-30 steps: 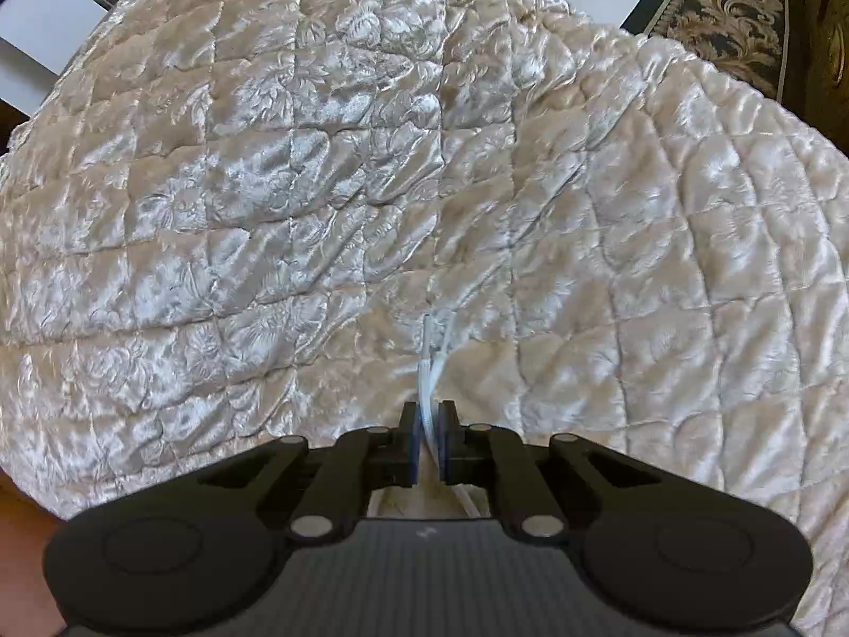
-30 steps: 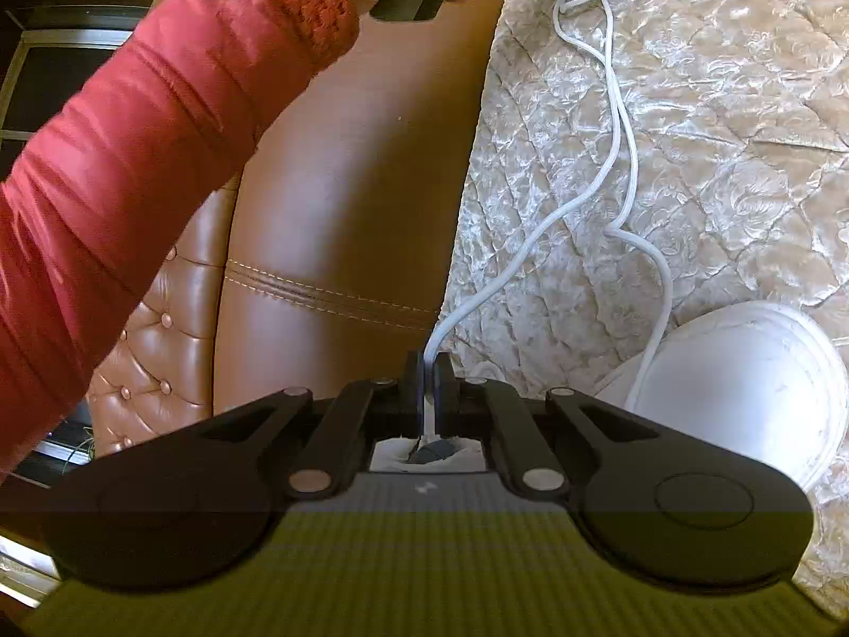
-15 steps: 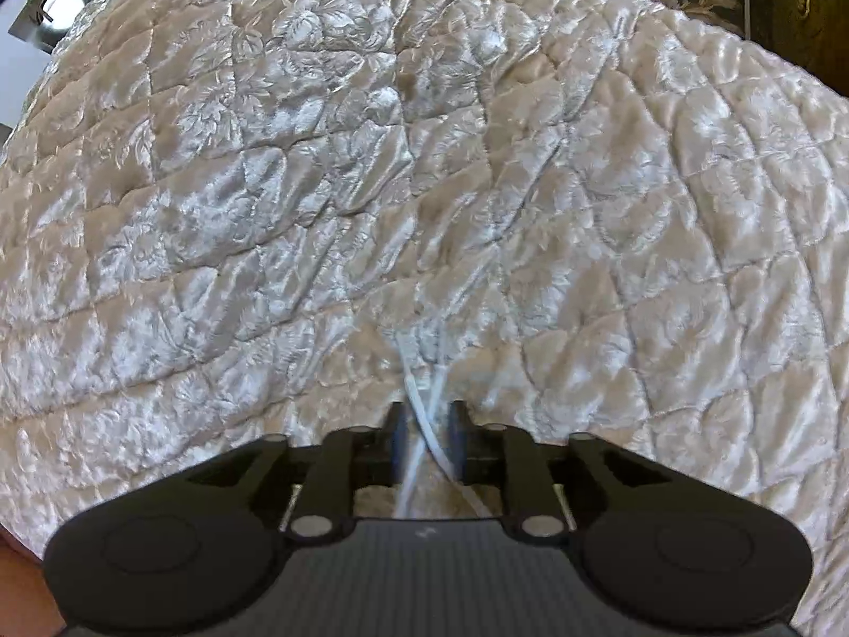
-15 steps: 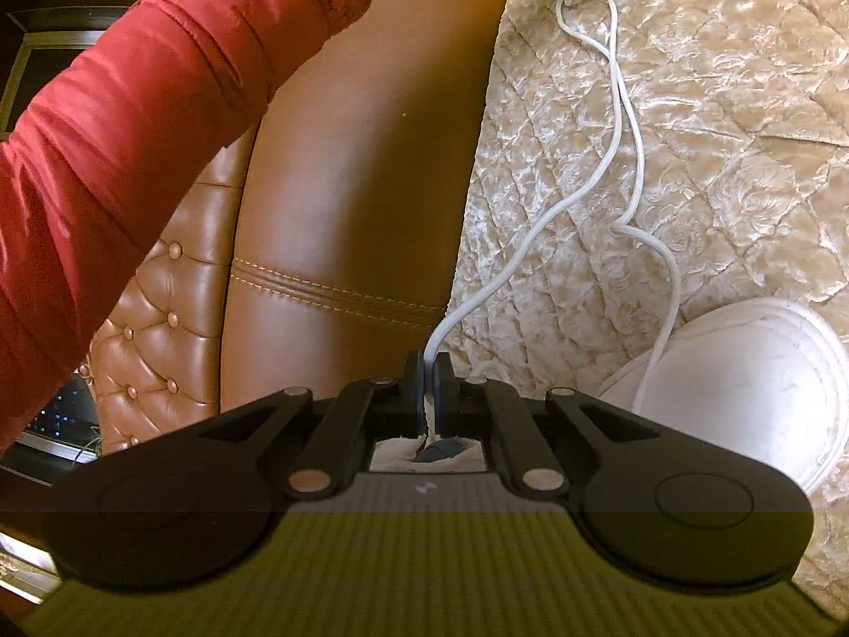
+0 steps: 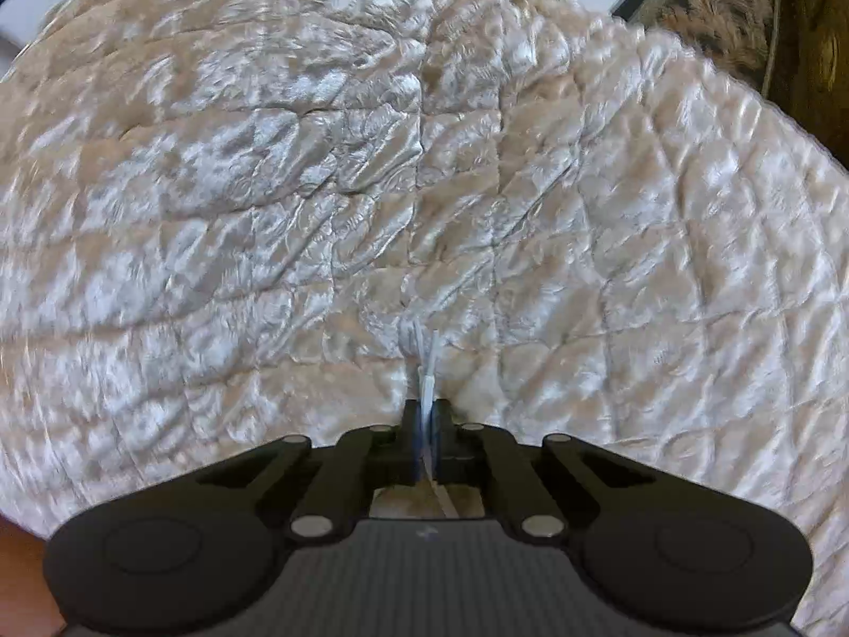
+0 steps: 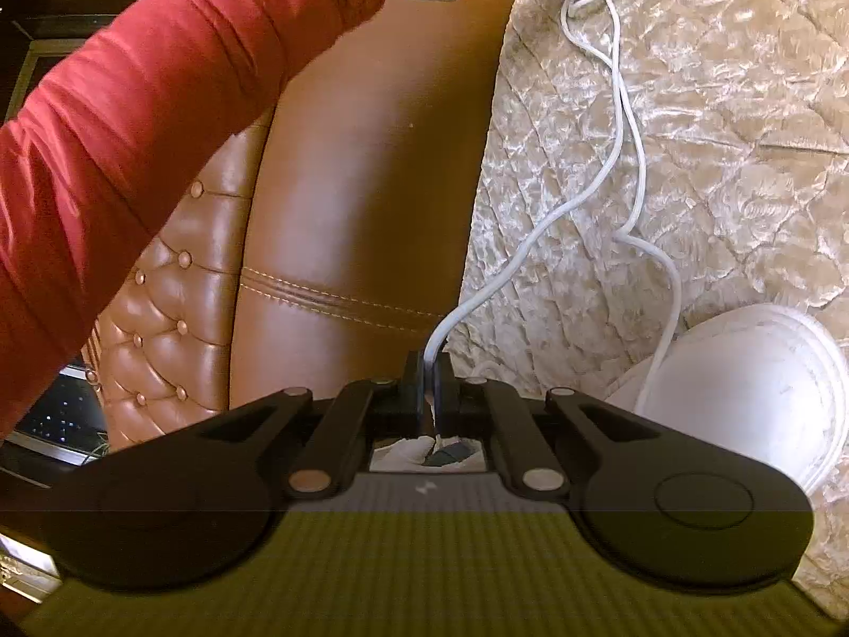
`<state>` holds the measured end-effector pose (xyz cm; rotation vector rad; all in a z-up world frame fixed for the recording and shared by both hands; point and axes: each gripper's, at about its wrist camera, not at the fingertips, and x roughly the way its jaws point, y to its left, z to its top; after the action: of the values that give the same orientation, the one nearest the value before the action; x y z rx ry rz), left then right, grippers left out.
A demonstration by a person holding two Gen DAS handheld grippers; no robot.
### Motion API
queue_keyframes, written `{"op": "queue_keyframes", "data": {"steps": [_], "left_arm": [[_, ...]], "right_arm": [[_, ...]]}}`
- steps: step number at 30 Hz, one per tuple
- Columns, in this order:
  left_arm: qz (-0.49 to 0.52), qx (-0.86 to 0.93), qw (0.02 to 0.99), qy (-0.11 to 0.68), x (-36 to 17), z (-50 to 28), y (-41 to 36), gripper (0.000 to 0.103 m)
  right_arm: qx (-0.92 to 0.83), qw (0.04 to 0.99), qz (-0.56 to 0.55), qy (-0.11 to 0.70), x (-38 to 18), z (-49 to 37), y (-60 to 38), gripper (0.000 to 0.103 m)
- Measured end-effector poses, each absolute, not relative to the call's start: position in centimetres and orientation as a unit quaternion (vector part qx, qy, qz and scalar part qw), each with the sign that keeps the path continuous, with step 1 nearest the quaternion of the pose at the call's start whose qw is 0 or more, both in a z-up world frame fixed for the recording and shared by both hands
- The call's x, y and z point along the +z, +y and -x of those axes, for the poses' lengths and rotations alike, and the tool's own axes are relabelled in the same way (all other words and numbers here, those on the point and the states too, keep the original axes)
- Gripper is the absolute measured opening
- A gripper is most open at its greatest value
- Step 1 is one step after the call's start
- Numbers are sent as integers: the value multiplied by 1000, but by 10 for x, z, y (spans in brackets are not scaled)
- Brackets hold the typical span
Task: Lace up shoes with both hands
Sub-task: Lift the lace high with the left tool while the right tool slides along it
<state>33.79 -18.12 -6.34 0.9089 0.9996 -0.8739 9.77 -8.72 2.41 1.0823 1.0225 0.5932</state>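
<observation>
In the left wrist view my left gripper (image 5: 427, 411) is shut on the tip of a white shoelace (image 5: 427, 366), whose short end sticks out over the quilt. In the right wrist view my right gripper (image 6: 429, 366) is shut on the other part of the white shoelace (image 6: 536, 233). That lace runs up across the quilt, loops at the top, and comes back down to a white shoe (image 6: 743, 393) lying at the right, only its toe in view.
A cream quilted bedspread (image 5: 371, 186) fills the left wrist view. A brown leather bed frame (image 6: 361, 201) stands left of it. The person's red-sleeved arm (image 6: 159, 106) crosses the upper left. A patterned carpet (image 5: 716, 16) shows far off.
My left gripper opened slightly half a second ago and has closed again on the lace tip. The left view shifted and is blurred. My right gripper stays shut on the lace.
</observation>
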Motion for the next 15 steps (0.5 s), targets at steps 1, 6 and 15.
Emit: {"op": "queue_keyframes", "data": {"steps": [1, 6, 15], "left_arm": [[-379, -390, 708, 450, -57, -333, -174, 1], [-232, -379, 770, 458, -26, -311, -140, 1], [-44, -419, 839, 345, 111, -291, -90, 1]], "right_arm": [[266, 697, -485, 457, 25, -98, -88, 7], [268, 702, -480, 453, 28, -96, -88, 7], [221, 738, -449, 453, 28, -85, -98, 7]]}}
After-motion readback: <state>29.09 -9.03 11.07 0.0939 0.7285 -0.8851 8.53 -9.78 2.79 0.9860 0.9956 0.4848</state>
